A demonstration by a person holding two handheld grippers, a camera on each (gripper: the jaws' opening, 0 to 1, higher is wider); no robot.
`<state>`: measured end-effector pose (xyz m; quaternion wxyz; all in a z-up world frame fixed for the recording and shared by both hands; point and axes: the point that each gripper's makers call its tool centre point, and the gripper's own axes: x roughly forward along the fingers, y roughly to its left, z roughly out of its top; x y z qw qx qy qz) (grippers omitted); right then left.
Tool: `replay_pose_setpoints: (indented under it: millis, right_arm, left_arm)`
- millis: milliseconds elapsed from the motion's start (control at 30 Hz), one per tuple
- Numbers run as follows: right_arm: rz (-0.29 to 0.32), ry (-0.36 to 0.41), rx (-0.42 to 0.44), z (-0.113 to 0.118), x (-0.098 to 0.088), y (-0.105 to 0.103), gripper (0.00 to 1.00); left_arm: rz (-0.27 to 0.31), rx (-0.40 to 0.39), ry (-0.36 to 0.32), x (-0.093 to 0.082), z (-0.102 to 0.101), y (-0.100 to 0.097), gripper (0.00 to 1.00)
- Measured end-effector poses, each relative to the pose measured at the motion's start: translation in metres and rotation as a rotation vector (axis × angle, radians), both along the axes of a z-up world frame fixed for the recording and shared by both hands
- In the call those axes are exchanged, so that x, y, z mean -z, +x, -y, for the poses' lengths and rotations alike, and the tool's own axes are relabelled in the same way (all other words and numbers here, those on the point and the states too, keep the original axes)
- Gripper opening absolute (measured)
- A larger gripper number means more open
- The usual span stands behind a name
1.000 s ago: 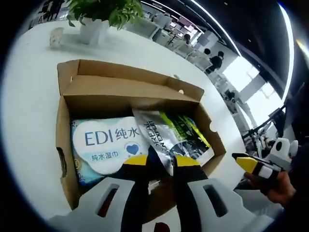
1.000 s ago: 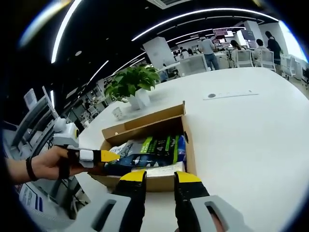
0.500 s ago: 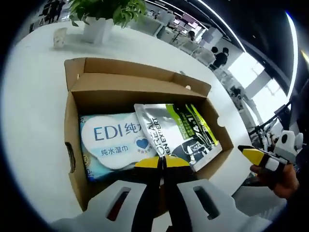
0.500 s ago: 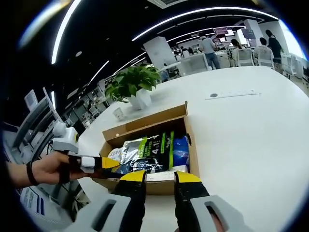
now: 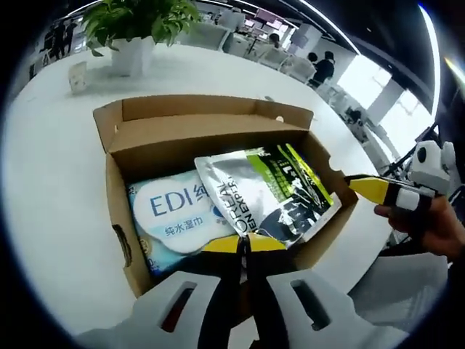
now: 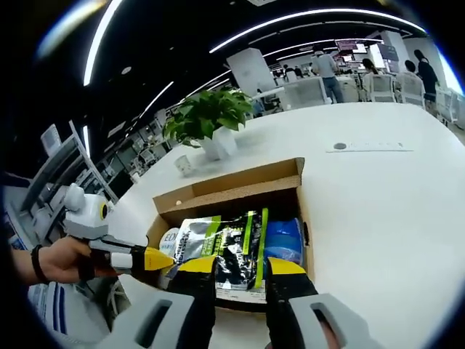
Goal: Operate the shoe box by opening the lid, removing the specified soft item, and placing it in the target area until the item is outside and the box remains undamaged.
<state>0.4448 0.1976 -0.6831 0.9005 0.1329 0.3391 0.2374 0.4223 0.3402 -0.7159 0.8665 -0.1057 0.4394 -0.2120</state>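
Observation:
An open cardboard shoe box (image 5: 116, 196) (image 6: 240, 190) stands on a white table, its lid flap (image 5: 203, 109) folded back on the far side. Inside lie a blue-and-white EDI wet wipes pack (image 5: 174, 211) and, on top of it, a silver and green pouch (image 5: 269, 193) (image 6: 229, 243). My left gripper (image 5: 243, 243) (image 6: 156, 258) is shut on the pouch's near corner, and that end sits slightly raised. My right gripper (image 6: 241, 267) (image 5: 363, 185) stands open at the box's near wall, held by a hand (image 5: 429, 225), apart from the pouch.
A potted plant (image 5: 131, 54) (image 6: 218, 145) and a small cup (image 5: 76, 73) (image 6: 183, 166) stand on the table behind the box. Bare white table (image 6: 378, 211) stretches to the right of the box. Chairs and people are far off at the back.
My left gripper closed on the pouch's corner, and the pouch has shifted and risen a little. My right gripper has moved closer to the box.

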Motion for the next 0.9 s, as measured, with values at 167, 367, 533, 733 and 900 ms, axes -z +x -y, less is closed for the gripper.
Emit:
replay_pose_setpoints:
  millis: [167,367,533,733,900]
  right_arm:
    - [-0.018,-0.001,-0.014,-0.009,0.005,0.009,0.25]
    - [-0.056,-0.011,-0.007,-0.010,0.020,0.013,0.29]
    - [-0.073,-0.018,-0.019,-0.013,0.026,0.014,0.29]
    - [-0.094,-0.004,0.004,-0.008,0.027,0.019,0.27]
    - [-0.128,-0.020,0.016,-0.007,0.032,0.019,0.25]
  left_arm:
    - [-0.001,0.006,0.001,0.001,-0.001,0.000,0.01]
    - [0.002,0.025,0.014,0.002,-0.001,0.001,0.01]
    - [0.002,0.027,0.012,0.002,-0.001,0.000,0.01]
    - [0.003,0.037,0.019,0.003,0.000,0.001,0.01]
    - [0.006,0.049,0.036,0.002,0.000,0.000,0.01]
